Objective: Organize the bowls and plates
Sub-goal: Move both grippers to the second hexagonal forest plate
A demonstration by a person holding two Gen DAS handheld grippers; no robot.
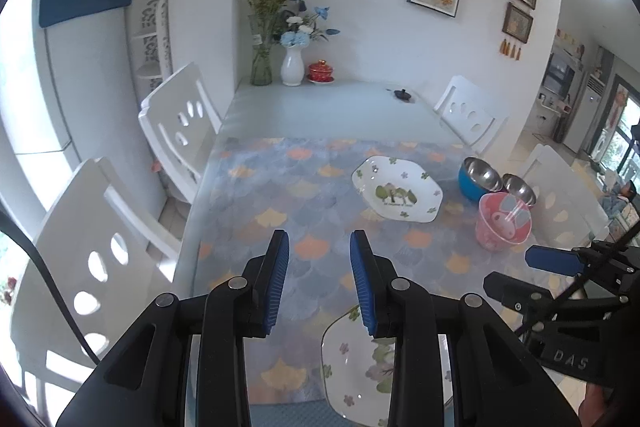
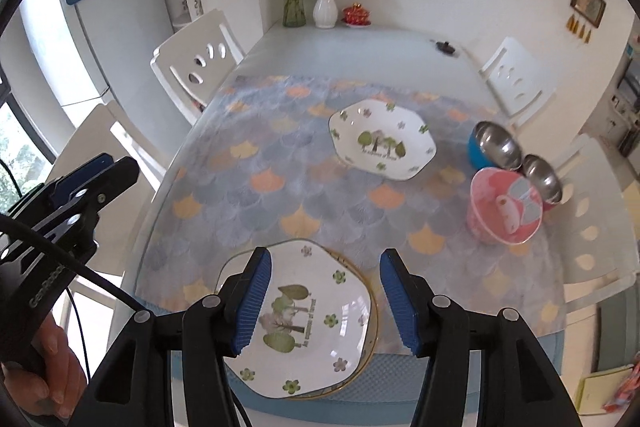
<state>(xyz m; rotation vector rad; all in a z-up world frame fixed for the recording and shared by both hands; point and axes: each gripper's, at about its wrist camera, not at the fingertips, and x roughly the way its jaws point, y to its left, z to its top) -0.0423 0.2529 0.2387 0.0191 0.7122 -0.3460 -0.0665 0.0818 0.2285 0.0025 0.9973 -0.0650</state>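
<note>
A white hexagonal flower-print plate [image 2: 312, 319] lies on a gold-rimmed plate [image 2: 370, 343] at the table's near edge. My right gripper [image 2: 326, 255] hangs open above them, touching neither. My left gripper [image 1: 320, 239] is open and empty over the patterned mat, left of that near plate [image 1: 348, 367]. A second flower-print plate [image 2: 382, 141] lies farther back [image 1: 398, 189]. At the right stand a blue steel-lined bowl [image 2: 494, 145], a smaller steel bowl [image 2: 542, 183] and a pink plastic bowl [image 2: 504, 211].
White chairs [image 1: 176, 131] line the table's left side, and more [image 2: 516, 79] stand on the right. By the far wall are a glass vase [image 1: 262, 67], a white vase [image 1: 292, 67], a red lidded cup [image 1: 320, 71] and a small black object [image 1: 402, 94].
</note>
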